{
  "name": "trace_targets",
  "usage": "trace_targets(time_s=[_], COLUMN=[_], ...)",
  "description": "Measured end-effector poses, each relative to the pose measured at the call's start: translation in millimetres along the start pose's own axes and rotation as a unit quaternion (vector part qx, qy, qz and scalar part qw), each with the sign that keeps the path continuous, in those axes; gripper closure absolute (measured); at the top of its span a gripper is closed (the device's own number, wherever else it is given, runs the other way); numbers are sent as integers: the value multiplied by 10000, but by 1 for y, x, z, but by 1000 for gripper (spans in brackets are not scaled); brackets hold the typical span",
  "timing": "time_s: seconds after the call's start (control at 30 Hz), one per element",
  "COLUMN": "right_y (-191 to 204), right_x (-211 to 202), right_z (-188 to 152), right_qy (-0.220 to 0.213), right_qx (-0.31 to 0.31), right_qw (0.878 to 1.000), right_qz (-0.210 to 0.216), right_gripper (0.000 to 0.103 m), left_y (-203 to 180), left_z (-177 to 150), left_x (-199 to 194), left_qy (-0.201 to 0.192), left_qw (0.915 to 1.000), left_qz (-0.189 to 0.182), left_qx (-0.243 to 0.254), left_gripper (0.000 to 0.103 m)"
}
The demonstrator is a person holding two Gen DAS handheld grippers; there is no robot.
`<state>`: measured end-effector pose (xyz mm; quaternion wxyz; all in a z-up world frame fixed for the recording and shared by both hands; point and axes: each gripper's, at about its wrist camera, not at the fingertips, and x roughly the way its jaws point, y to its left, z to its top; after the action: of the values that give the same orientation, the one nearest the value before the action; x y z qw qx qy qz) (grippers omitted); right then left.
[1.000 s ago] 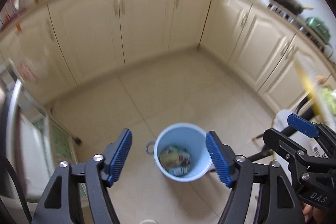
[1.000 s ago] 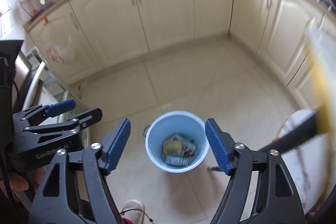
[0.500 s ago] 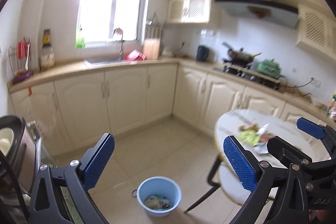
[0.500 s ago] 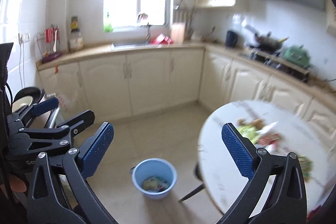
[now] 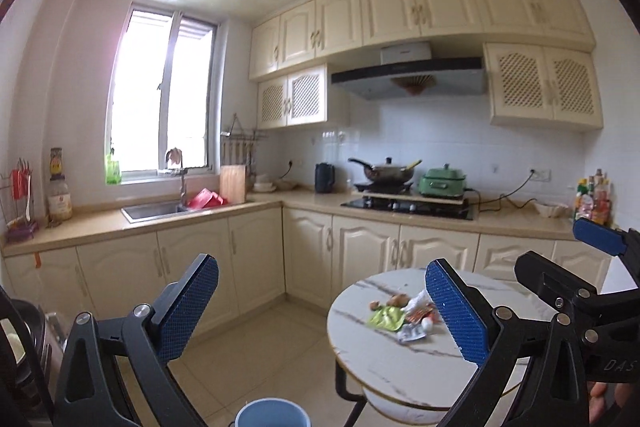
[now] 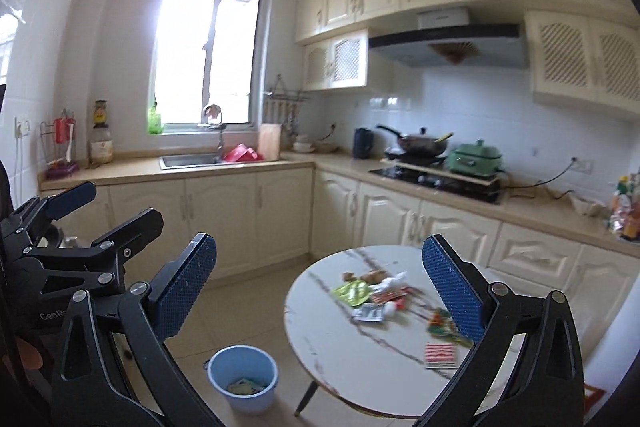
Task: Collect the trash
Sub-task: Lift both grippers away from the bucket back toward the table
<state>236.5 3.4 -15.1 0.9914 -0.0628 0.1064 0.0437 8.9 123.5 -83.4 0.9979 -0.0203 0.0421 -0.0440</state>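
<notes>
Both the left gripper (image 5: 322,301) and right gripper (image 6: 320,283) gape empty (nothing between fingers); approach the desk (image 6: 340,339) low, pinching one wrapper (image 6: 354,291) for the bucket (image 6: 242,377).

Table (image 6: 332,343): white marble pattern, grey-brown veins, thin gold rim.
Bucket (image 6: 243,375): light blue.
Wrapper (image 6: 352,291): lime green.
Packet (image 6: 441,354): red-and-white stripes.
Foil scrap (image 6: 370,314): silver.
Left claw (image 5: 320,311) and right claw (image 6: 320,291): black frames, blue dimpled pads.
Cabinets (image 6: 224,219): cream.
Wall tiles (image 6: 472,107): white.
Electric pot (image 6: 474,157): green.
Kettle (image 6: 363,143): black.
Floor (image 6: 240,311): beige tiles.
</notes>
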Motion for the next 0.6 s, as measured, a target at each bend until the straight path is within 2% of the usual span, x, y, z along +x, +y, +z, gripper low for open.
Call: trace_targets(time_s=[0.17, 0.33, 0.47, 0.6], right_y=[-27, -48, -72, -93], right_x=[-30, -37, -39, -30], right_z=[9, 10, 5, -2], right_qy=[-211, -215, -183, -40], right_qx=[102, 168, 304, 419], right_qw=[9991, 9979, 9965, 9947], right_qz=[-340, -595, -752, -943], right_gripper=[0, 0, 0, 0], left_y=[-8, -12, -16, -24], left_z=[-13, -24, -22, -13], left_x=[-25, -32, -22, 7], left_qy=[-234, -296, -246, -58], left_qw=[9995, 9990, 9988, 9989], left_qz=[-188, -297, -352, -372], left_qx=[88, 126, 229, 278], left_gripper=[1, 1, 1, 1])
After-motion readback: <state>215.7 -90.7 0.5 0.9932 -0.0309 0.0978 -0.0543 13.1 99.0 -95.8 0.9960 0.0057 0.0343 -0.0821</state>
